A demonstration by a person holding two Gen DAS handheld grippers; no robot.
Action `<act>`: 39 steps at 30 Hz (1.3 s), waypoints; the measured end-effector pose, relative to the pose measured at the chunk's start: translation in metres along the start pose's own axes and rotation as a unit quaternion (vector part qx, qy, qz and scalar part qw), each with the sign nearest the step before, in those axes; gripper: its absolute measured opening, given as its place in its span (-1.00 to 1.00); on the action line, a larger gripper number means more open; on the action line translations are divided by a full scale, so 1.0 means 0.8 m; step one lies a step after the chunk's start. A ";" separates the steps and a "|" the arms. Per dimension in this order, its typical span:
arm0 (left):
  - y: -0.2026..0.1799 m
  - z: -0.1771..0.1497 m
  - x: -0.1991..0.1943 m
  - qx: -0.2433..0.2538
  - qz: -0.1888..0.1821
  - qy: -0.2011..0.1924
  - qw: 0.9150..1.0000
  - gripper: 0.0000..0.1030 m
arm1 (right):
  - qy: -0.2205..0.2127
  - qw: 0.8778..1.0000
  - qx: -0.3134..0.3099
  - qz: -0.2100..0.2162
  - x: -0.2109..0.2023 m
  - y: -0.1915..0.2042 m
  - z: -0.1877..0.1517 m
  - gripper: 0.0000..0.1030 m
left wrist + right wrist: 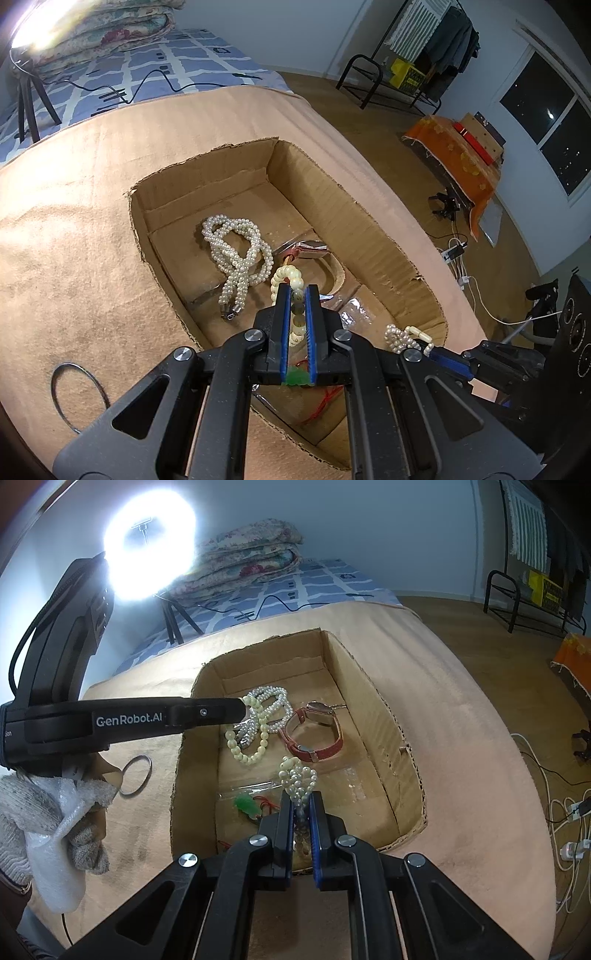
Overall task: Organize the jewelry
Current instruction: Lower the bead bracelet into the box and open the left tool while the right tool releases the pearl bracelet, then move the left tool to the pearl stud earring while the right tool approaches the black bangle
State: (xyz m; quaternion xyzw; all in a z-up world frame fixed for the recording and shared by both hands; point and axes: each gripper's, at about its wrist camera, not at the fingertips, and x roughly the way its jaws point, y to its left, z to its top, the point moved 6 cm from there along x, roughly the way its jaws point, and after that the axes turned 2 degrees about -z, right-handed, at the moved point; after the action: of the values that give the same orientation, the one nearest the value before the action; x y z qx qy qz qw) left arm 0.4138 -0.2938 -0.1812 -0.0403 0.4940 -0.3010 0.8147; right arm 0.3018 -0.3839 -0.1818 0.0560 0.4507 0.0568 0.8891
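Over the open cardboard box (354, 218), my left gripper (298, 291) is shut on a cream bead bracelet (286, 275), whose loop hangs down above the box floor (255, 753). My right gripper (300, 797) is shut on a small pearl bracelet (299, 773), also over the box. In the right wrist view the left gripper (242, 709) reaches in from the left. The right gripper (432, 350) shows at the box's near right corner in the left wrist view. Inside the box lie a twisted pearl necklace (236, 254), a red-strap watch (314, 734) and a green pendant (245, 805) in a clear bag.
A silver bangle (79, 395) lies on the tan cloth (74, 221) to the left of the box. A gloved hand (44, 812) holds the left gripper. Behind the table are a bed (166, 66) and a ring light (149, 550); cables lie on the floor at right.
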 end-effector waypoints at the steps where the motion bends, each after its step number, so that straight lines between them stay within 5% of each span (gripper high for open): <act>1: 0.001 0.000 0.000 0.000 0.001 0.001 1.000 -0.90 | 0.000 1.000 0.000 0.000 0.000 0.000 0.000 -0.90; 16: 0.006 -0.003 0.006 -0.007 0.002 0.007 1.000 -0.90 | 0.006 1.000 -0.007 -0.007 0.007 0.003 -0.002 -0.82; 21: 0.008 -0.003 0.003 -0.013 0.003 0.011 1.000 -0.89 | -0.001 1.000 -0.007 -0.008 0.002 0.004 0.001 -0.60; 26: 0.011 0.000 -0.012 -0.019 0.001 -0.002 1.000 -0.19 | -0.009 1.000 -0.014 -0.011 -0.003 0.007 0.004 -0.29; 29: 0.014 0.001 -0.021 -0.022 0.001 -0.003 1.000 -0.19 | -0.017 1.000 -0.015 -0.018 -0.007 0.008 0.006 0.06; 32: 0.018 0.003 -0.031 -0.025 0.003 -0.007 1.000 -0.19 | -0.023 0.999 -0.015 -0.022 -0.010 0.009 0.010 0.16; 39: 0.037 0.009 -0.073 -0.037 0.001 -0.031 0.999 -0.19 | -0.053 0.998 -0.023 -0.039 -0.028 0.020 0.021 0.73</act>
State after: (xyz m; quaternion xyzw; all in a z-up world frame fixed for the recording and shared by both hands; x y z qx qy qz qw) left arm 0.4136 -0.2401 -0.1425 -0.0798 0.4793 -0.2805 0.8278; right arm 0.3010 -0.3727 -0.1516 0.0213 0.4033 0.0294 0.9143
